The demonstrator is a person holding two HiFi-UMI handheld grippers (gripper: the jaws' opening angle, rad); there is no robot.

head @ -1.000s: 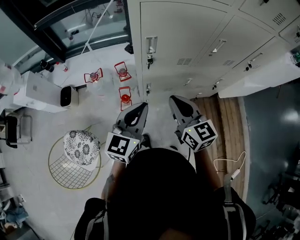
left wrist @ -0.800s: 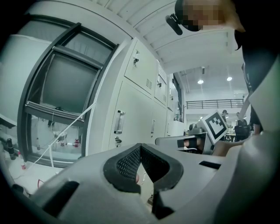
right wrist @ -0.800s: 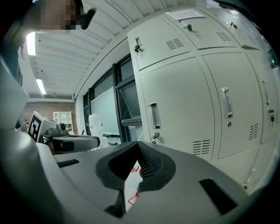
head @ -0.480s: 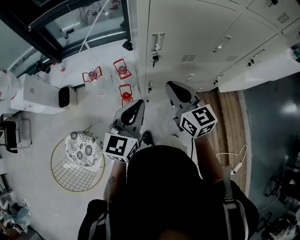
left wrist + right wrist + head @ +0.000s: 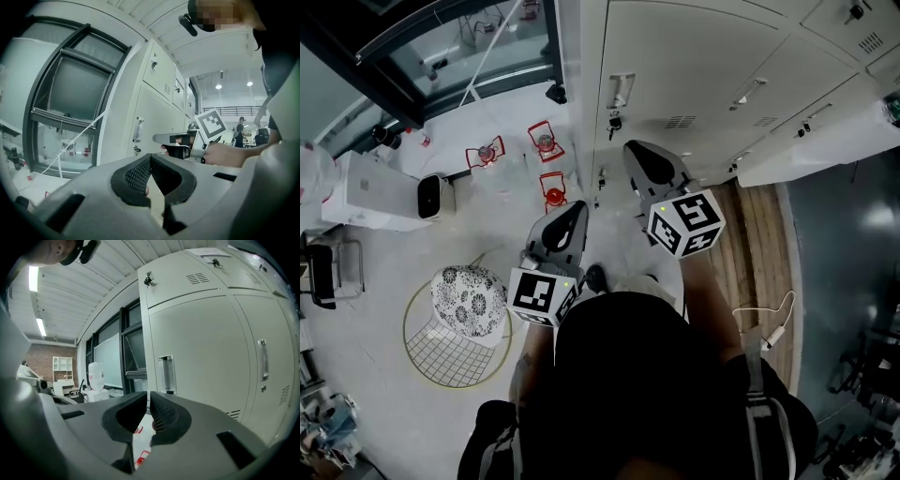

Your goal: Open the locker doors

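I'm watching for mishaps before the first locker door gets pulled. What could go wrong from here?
The right gripper is shut while it faces the door handle; unless it opens, it may just knock the door. The red lanterns stand on the floor close to the corner of the lockers, so a sidestep could tip one. The left gripper, held beside the right, might be in the door's swing.

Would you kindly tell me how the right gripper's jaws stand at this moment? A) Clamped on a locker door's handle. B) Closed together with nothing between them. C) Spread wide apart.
B: in the right gripper view, the right gripper has its pads meeting at the tips with nothing between them, and the door handle stands beyond them on the closed locker door, not gripped.
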